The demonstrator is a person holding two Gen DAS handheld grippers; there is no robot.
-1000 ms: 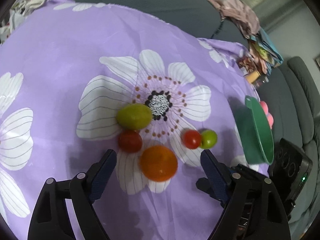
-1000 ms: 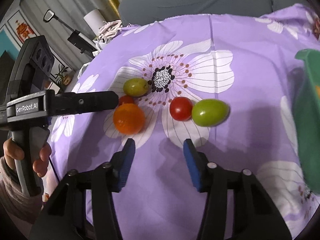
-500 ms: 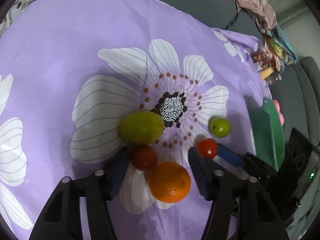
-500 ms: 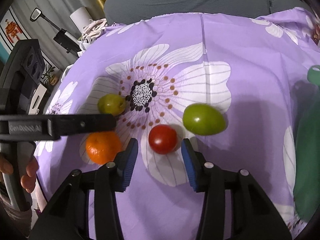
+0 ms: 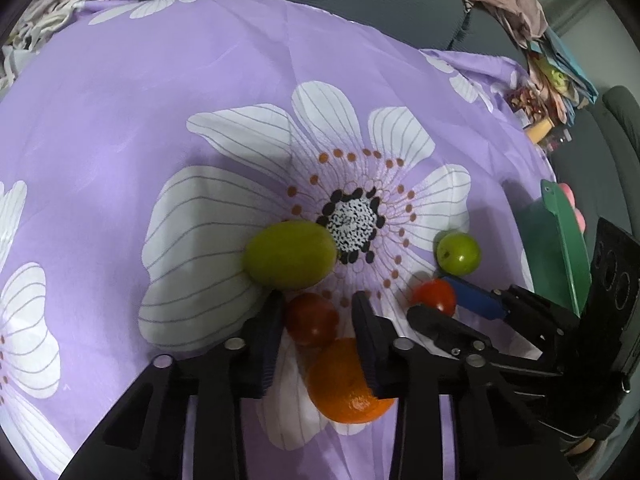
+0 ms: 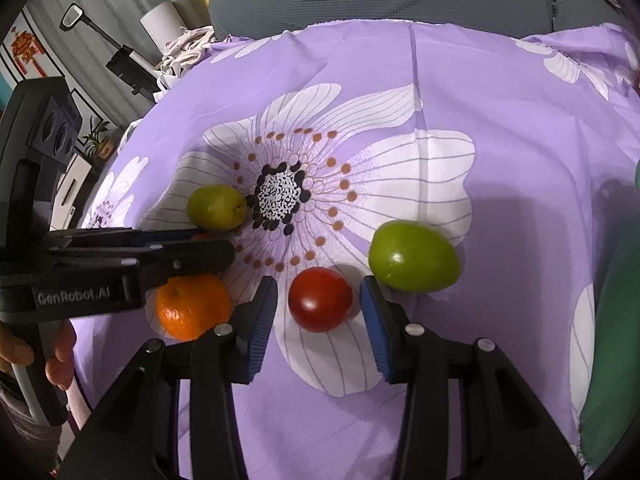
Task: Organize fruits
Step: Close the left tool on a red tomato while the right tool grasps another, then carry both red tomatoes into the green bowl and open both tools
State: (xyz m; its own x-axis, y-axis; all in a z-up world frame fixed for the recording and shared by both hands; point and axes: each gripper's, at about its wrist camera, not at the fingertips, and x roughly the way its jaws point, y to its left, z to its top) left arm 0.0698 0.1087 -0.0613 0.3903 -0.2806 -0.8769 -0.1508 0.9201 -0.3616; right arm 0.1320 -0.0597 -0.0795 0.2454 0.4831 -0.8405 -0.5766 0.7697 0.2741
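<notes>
On purple cloth, tomato (red) gripped, left jaws

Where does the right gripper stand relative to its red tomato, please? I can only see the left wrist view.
Observer: In the right wrist view the right gripper straddles the red tomato. Its jaws are closing, but a gap shows on each side and the pads do not press yet.
Operator: Thank you. Is anything crowding its fingers?
Observer: Yes, the large green fruit lies close beside the tip of the finger on the picture's right. I cannot tell whether they touch.
</notes>
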